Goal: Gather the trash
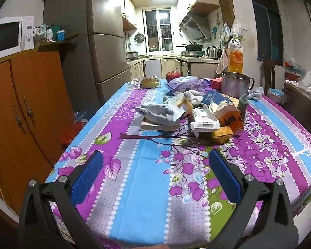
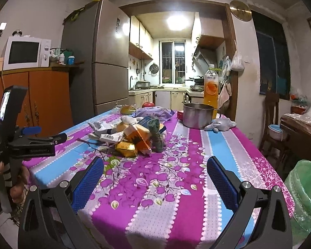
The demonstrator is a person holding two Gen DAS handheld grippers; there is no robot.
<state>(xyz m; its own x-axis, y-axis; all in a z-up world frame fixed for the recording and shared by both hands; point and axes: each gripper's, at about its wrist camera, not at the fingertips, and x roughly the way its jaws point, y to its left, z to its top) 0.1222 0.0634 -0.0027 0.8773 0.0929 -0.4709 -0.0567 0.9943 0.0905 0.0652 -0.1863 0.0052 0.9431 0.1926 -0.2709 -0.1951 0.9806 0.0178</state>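
Both claws open, nothing held, trash untouched mid-desk.

I've got the left claw [image 1: 155,161] and right claw [image 2: 155,166] hovering over the near desk [image 1: 134,197] edge, jaws spread wide. I'd say that's staging before the first pick. Trash pile [image 1: 192,116] (wrappers, cartons) sits clumped mid-desk, ahead of both, probably so it clears in a few grabs. The pot [image 2: 198,115] and juice bottle [image 2: 211,87] are at the far end. Only the right view shows the green bin bag [image 2: 304,191], off the desk's near right corner, and the left rig held at left.
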